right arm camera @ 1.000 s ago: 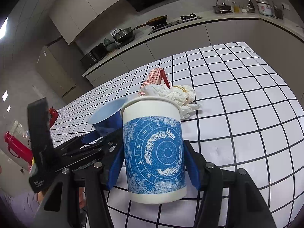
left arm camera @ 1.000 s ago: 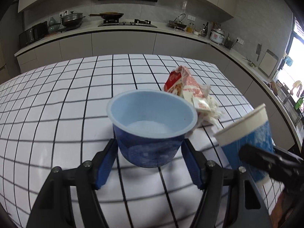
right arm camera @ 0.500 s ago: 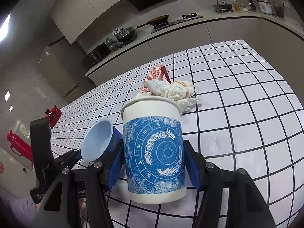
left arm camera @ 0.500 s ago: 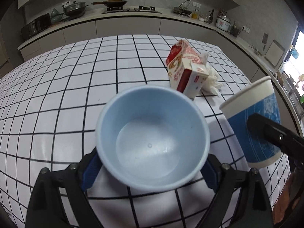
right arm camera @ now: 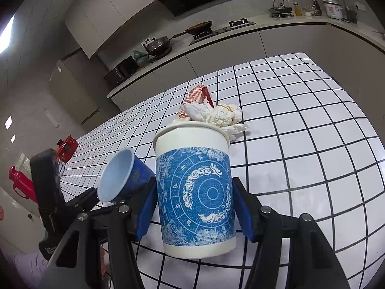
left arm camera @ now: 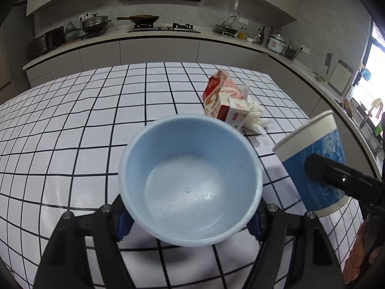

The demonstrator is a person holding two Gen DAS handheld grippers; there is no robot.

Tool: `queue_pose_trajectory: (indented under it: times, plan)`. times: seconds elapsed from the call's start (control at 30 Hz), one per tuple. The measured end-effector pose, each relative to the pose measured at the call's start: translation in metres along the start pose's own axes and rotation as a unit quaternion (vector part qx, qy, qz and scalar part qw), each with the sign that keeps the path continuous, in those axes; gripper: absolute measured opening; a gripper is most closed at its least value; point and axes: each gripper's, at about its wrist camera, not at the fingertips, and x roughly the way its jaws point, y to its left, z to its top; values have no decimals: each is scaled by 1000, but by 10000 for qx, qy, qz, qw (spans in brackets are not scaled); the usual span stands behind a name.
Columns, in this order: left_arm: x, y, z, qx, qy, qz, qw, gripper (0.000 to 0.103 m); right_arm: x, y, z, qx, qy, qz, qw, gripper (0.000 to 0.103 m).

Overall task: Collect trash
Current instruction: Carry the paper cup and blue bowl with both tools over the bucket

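Right, the left gripper (left arm camera: pixel 190 219) has the small blue bowl (left arm camera: pixel 190 178) lifted off the table and tipped toward the camera, its blue pads (left arm camera: pixel 124 224) tucked under the rim on both sides. The jaws have just been closing in, with the bowl between them, and they look to be pressing on its wall. Looking down into the bowl, it is pale blue inside and bare, no scraps in it. From the right wrist view the same bowl (right arm camera: pixel 120 175) leans over in the air, mouth turned to the left, dark blue on the outside.

Over to the right gripper (right arm camera: pixel 195 210): it is clamped on the tall paper cup (right arm camera: pixel 195 192), a pad (right arm camera: pixel 146 209) flat against each side of the blue patterned band, white rim on top. The cup stands upright in the grip; what is inside it cannot be seen from either view. In the left wrist view the cup (left arm camera: pixel 312 159) sits just to the right of the bowl, close but not touching.

Beyond both grippers, on the white checked table (left arm camera: pixel 72 125), lies a red and white carton (left arm camera: pixel 223 98) on its side, with a crumpled white tissue (right arm camera: pixel 216 114) bunched right against it. That pile sits behind the cup and bowl, well apart from either gripper's pads.
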Motion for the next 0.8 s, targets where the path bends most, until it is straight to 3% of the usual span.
queue_pose_trajectory:
  times: [0.43,0.8]
  plan:
    - [-33,-74,-15,-142,-8,-89,9999,75,-62,-48,-13,-174,124,-175,9996,62]
    - [-29,-153,-33,279,427,-741,9959,75,-153,-112,-53,402,-143,-880,9952,62]
